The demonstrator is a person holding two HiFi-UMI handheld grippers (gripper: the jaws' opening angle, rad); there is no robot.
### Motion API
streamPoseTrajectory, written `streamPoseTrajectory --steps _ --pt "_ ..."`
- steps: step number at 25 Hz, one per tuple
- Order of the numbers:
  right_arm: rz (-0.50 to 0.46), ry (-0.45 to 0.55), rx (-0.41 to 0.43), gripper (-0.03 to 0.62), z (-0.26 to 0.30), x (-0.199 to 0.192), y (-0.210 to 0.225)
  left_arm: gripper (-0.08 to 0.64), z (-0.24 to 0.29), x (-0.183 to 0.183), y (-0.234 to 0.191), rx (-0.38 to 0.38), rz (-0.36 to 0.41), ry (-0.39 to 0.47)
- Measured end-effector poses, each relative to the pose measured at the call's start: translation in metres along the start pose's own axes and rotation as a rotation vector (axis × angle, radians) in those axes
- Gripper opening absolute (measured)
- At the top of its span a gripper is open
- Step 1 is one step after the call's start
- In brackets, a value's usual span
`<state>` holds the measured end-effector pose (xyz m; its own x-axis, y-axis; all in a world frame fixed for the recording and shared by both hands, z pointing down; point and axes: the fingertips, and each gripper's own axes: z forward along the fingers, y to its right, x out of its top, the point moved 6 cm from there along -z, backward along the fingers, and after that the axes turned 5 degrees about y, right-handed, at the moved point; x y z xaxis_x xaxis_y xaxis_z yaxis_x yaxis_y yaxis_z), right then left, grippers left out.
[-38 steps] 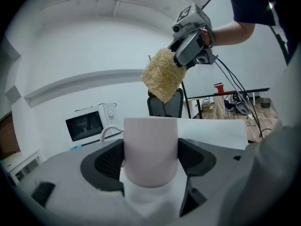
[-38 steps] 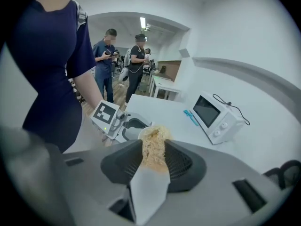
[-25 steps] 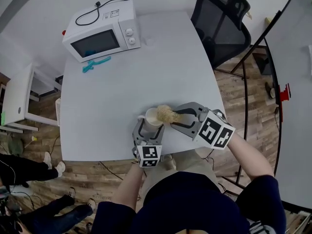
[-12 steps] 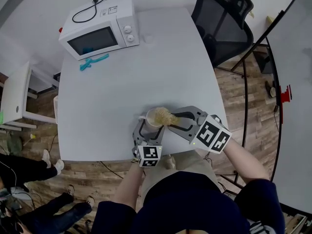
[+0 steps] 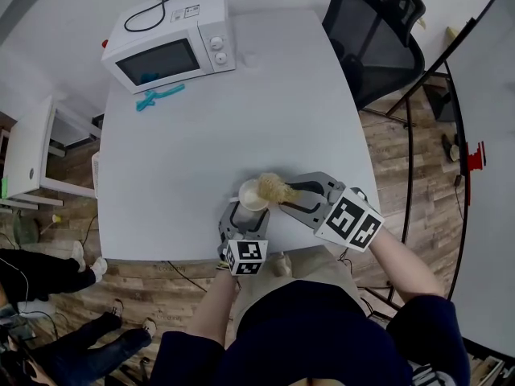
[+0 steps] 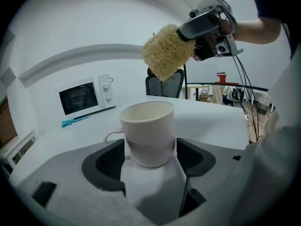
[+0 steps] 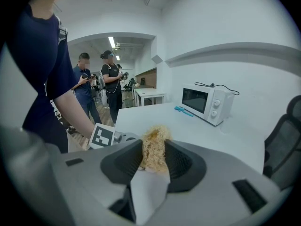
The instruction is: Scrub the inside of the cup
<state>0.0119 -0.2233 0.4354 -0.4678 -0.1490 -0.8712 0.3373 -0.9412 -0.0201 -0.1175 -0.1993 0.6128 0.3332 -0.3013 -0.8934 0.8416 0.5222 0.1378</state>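
Observation:
My left gripper (image 5: 249,208) (image 6: 149,155) is shut on a cream cup (image 5: 253,195) (image 6: 148,131), which stands upright with its handle to the left, near the table's front edge. My right gripper (image 5: 283,194) (image 7: 153,161) is shut on a tan loofah scrubber (image 5: 276,188) (image 7: 154,148). The scrubber (image 6: 167,51) hangs above the cup's open mouth and a little to its right, apart from the rim. The cup's inside looks bare.
A white microwave (image 5: 167,45) (image 7: 207,103) stands at the grey table's (image 5: 201,143) far left with a turquoise tool (image 5: 159,97) (image 6: 75,120) in front of it. A black office chair (image 5: 376,30) sits off the far right corner. Two people (image 7: 99,86) stand in the room behind.
The scrubber stays poised over the cup; both grippers hold nearly the same place, with only a slight shift of the head view.

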Motion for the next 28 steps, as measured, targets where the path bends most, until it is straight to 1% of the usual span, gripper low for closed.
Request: streamPoseTrajectory --steps 4,11,15,17,18,19,21,22,25,28 --pt "0.000 -0.002 0.001 0.150 0.001 -0.001 -0.003 0.364 -0.004 -0.002 0.001 0.006 -0.002 0.001" --pt "-0.001 -0.005 -0.006 0.150 0.000 -0.002 -0.011 0.364 -0.011 0.004 -0.002 -0.003 -0.006 0.017" --pt "0.003 -0.002 -0.016 0.150 -0.002 -0.003 -0.016 0.364 -0.022 0.008 0.000 -0.076 -0.074 -0.003" --pt "0.012 0.003 -0.026 0.150 -0.003 -0.004 -0.018 0.362 -0.031 0.017 -0.004 -0.095 -0.110 0.013" --pt "0.019 0.006 -0.032 0.150 -0.003 -0.005 -0.019 0.351 -0.036 0.022 -0.007 -0.097 -0.128 0.025" --pt "0.025 0.011 -0.039 0.150 -0.003 -0.005 -0.020 0.321 -0.041 0.026 -0.009 -0.094 -0.149 0.036" --pt "0.040 0.024 -0.059 0.150 -0.003 -0.005 -0.023 0.192 -0.052 0.032 -0.016 -0.068 -0.184 0.060" --pt "0.047 0.032 -0.071 0.150 -0.002 -0.006 -0.025 0.141 -0.058 0.035 -0.019 -0.048 -0.197 0.076" --pt "0.073 0.053 -0.102 0.150 -0.001 -0.008 -0.032 0.093 -0.073 0.046 -0.026 0.001 -0.230 0.119" --pt "0.096 0.069 -0.116 0.150 0.001 -0.010 -0.040 0.056 -0.087 0.053 -0.031 0.039 -0.255 0.140"
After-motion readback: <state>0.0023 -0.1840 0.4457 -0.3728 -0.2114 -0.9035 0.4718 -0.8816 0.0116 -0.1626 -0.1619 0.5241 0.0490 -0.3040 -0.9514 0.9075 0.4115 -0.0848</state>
